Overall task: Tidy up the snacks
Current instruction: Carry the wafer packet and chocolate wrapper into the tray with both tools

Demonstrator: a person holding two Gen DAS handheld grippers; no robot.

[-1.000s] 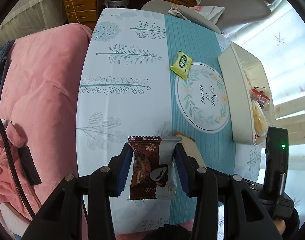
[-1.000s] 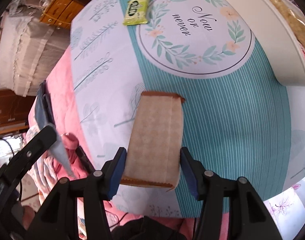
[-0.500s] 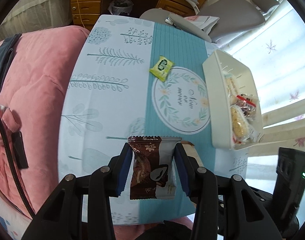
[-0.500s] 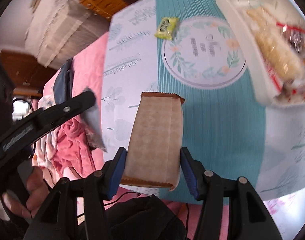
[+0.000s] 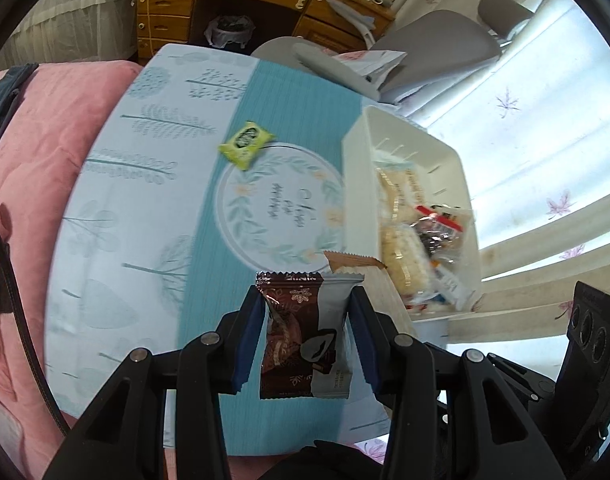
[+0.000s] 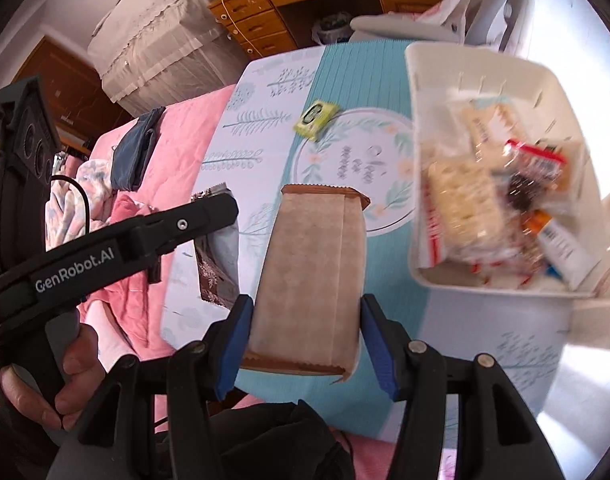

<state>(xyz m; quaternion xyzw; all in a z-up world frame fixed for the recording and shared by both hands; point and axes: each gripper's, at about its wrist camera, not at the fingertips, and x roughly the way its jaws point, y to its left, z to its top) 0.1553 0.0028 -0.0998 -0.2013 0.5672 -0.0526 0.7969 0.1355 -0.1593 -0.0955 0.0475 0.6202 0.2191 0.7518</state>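
My left gripper (image 5: 307, 312) is shut on a brown-and-white snack packet (image 5: 305, 336), held above the near edge of the table. My right gripper (image 6: 303, 320) is shut on a tan packet (image 6: 313, 276) with brown crimped ends; that tan packet (image 5: 359, 266) peeks in just right of the left gripper. A white bin (image 5: 357, 184) (image 6: 417, 92) at the table's right side holds several wrapped snacks. A small green packet (image 5: 247, 144) (image 6: 316, 118) lies on the tablecloth beyond the round wreath print. A hand (image 6: 73, 368) grips the left gripper's handle.
The table (image 5: 145, 200) wears a pale blue and teal cloth. A pink quilt (image 5: 37, 152) borders it on the left. Behind stand a wooden desk with drawers (image 5: 185, 0), a grey chair (image 5: 437, 44) and a bright curtained window at the right.
Both grippers have risen and shifted right toward the white bin, still holding their packets. The right gripper has rolled, so the bin's inside now shows.
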